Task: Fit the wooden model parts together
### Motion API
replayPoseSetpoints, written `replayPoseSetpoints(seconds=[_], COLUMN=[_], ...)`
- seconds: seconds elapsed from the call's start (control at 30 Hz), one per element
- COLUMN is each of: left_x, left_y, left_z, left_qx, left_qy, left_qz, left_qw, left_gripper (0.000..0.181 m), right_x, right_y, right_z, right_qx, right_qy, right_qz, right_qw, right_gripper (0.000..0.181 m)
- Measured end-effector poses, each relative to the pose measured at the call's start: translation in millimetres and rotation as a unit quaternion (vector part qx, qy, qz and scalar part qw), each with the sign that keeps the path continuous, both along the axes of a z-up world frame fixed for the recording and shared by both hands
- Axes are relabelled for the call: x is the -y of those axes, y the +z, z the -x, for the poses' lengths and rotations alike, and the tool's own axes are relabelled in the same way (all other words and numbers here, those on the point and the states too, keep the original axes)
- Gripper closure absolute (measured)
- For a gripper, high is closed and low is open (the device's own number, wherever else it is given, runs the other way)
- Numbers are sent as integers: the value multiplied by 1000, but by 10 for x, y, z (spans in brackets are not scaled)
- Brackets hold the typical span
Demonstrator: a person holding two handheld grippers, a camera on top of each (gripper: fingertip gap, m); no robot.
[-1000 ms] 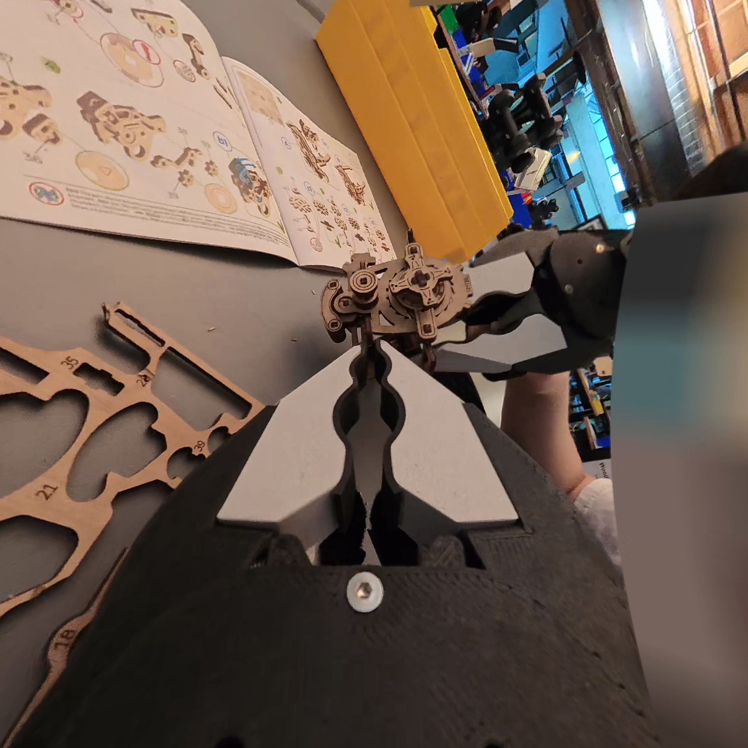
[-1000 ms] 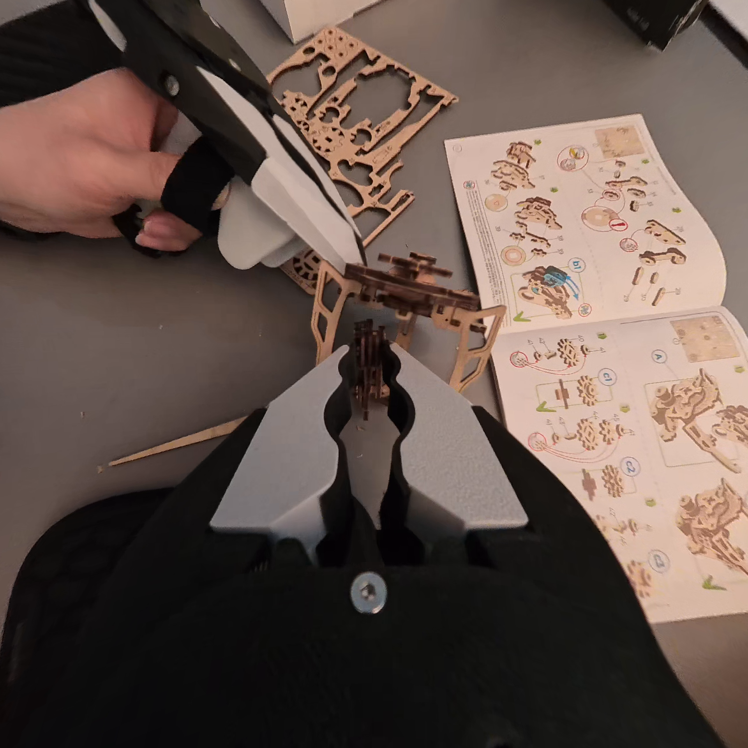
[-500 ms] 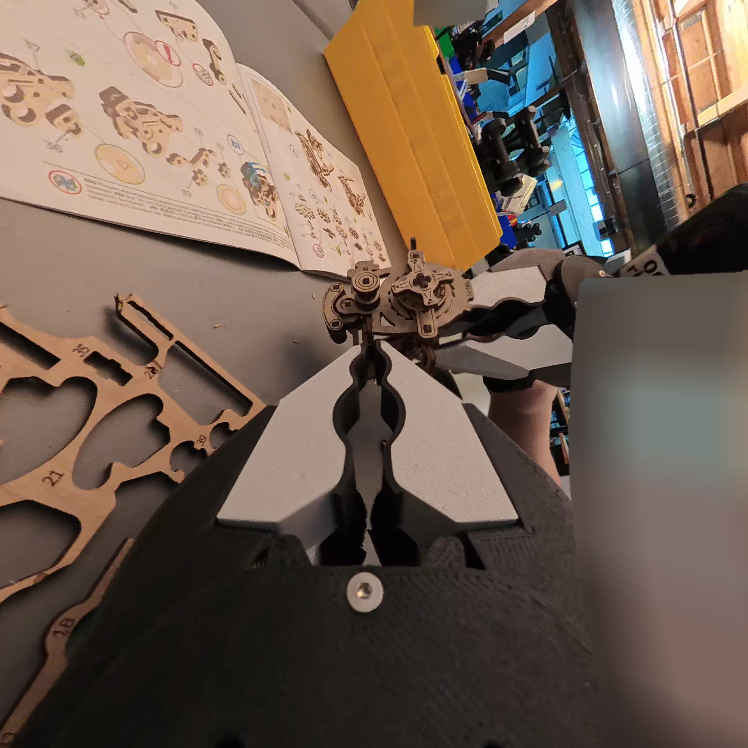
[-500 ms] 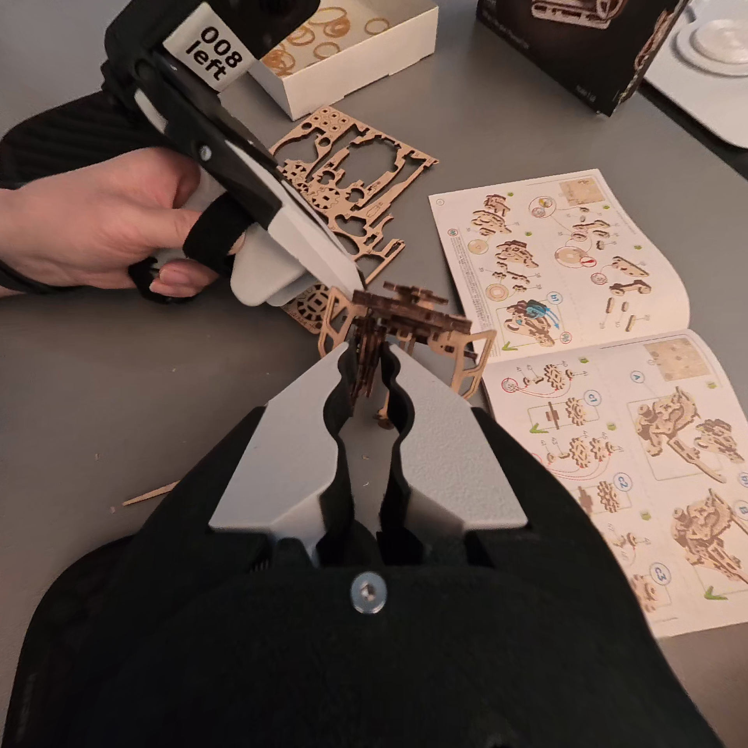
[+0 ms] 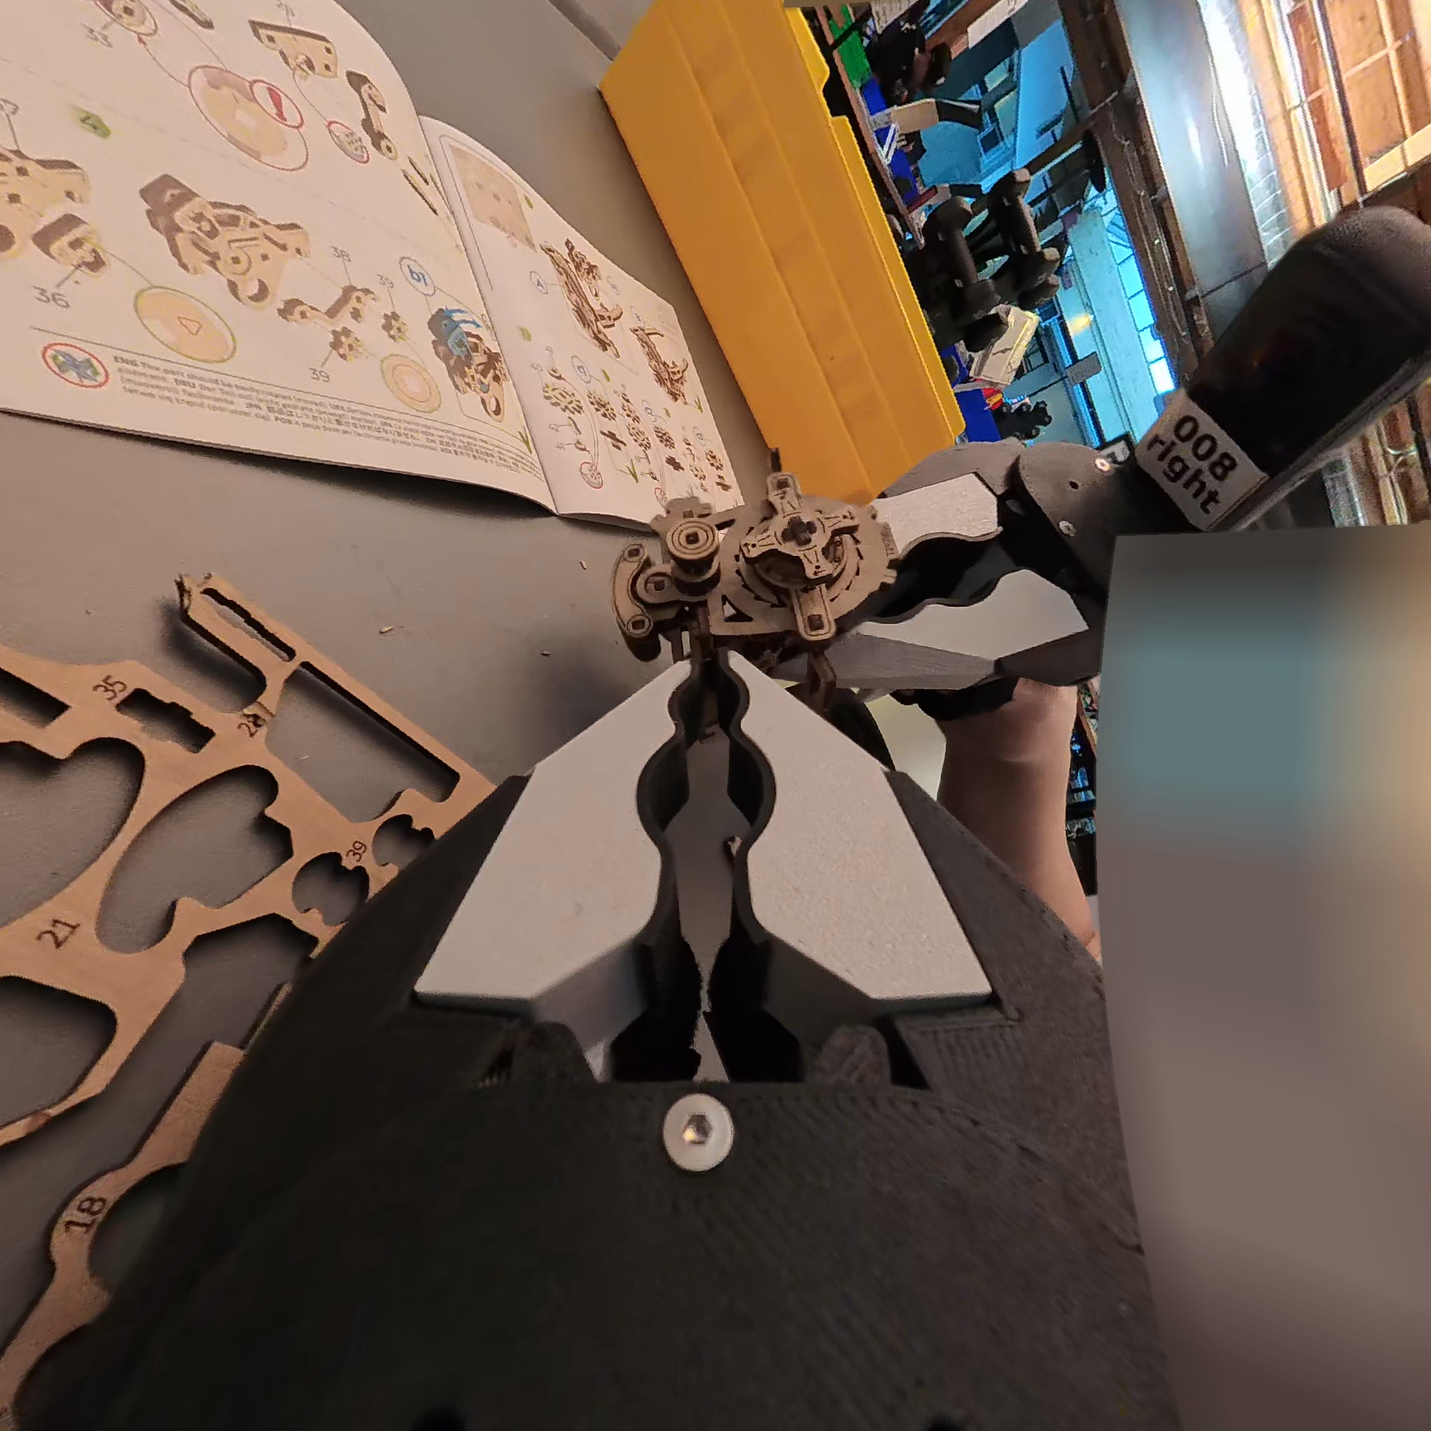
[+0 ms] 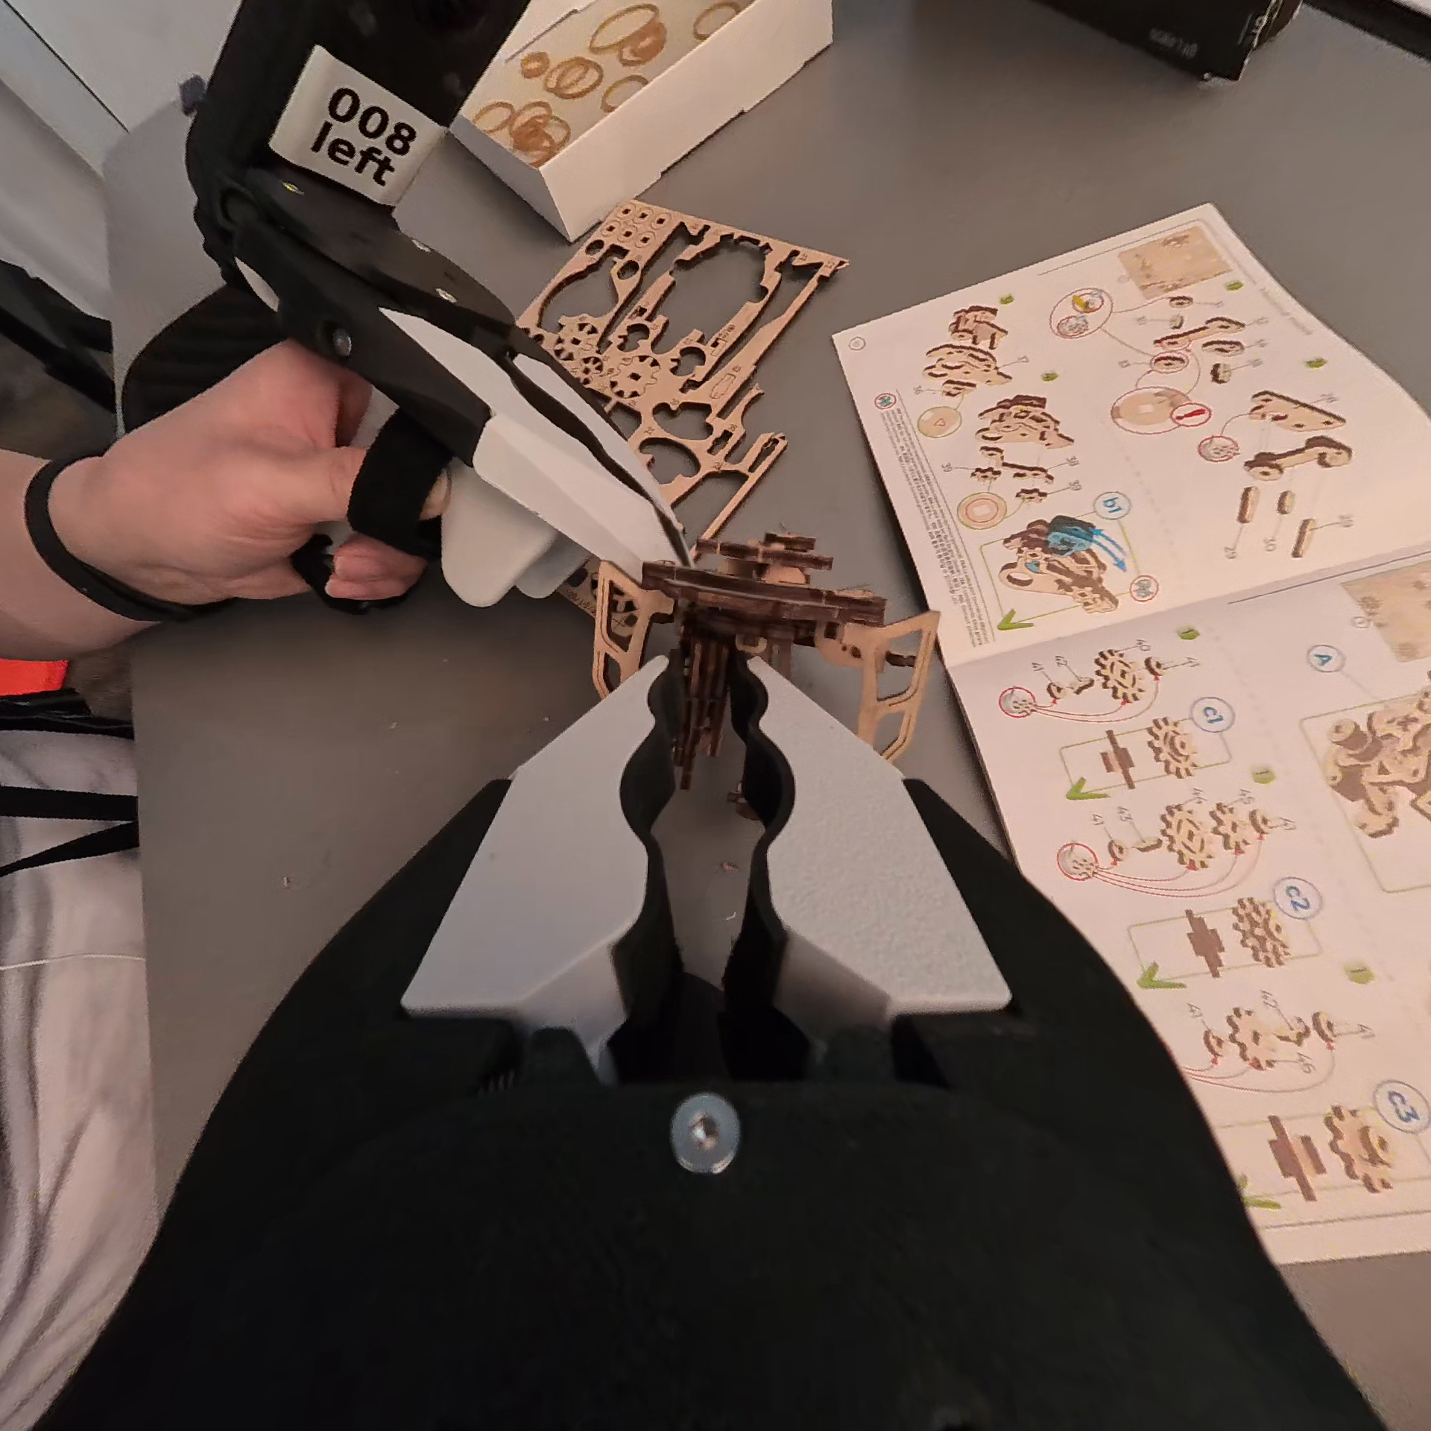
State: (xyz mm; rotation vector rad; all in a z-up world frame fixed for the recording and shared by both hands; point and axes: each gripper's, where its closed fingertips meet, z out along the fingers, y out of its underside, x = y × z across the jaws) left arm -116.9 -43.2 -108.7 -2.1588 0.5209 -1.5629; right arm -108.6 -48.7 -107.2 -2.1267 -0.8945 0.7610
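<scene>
A dark wooden gear model (image 5: 763,569) on pale legs (image 6: 898,685) is held above the grey table (image 6: 348,774). My left gripper (image 5: 708,670) is shut on the model's near edge; in the right wrist view it comes in from the upper left (image 6: 672,542) and pinches the top plate. My right gripper (image 6: 701,677) is shut on a stack of small dark gear pieces (image 6: 701,708) that sits against the underside of the model (image 6: 763,596). The right gripper's fingers (image 5: 941,507) show at the model's right side in the left wrist view.
An open instruction booklet (image 6: 1161,542) lies to the right of the model and also shows in the left wrist view (image 5: 310,232). A punched-out plywood sheet (image 6: 681,364) lies behind. A white box of rubber bands (image 6: 681,139), a dark box (image 6: 1200,31) and a yellow bin (image 5: 774,232) stand farther off. The grippers are tip to tip, or close to it.
The right gripper has brought the gear stack up from just below the model to its underside. Both grippers stayed shut and the views pulled back a little.
</scene>
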Motion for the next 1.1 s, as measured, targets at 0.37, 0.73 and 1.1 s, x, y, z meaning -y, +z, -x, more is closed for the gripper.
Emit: replayPoseSetpoints(seconds=[0.37,0.73,1.1], left_x=[-27,-100,-90], left_y=[-57,-84,-95], left_z=[14,67,75], left_qx=[-67,-55,-47], left_qy=[3,18,13], left_qz=[-73,-52,-40], left_qw=[995,997,998], left_gripper=[181,181,181], right_x=[-54,-119,-123], right_y=[-87,-99,-92], right_z=[-17,51,55], right_qx=[81,-18,11], right_qy=[5,-8,-13], right_qz=[-54,-43,-62], right_qw=[995,999,998], right_gripper=[170,170,171])
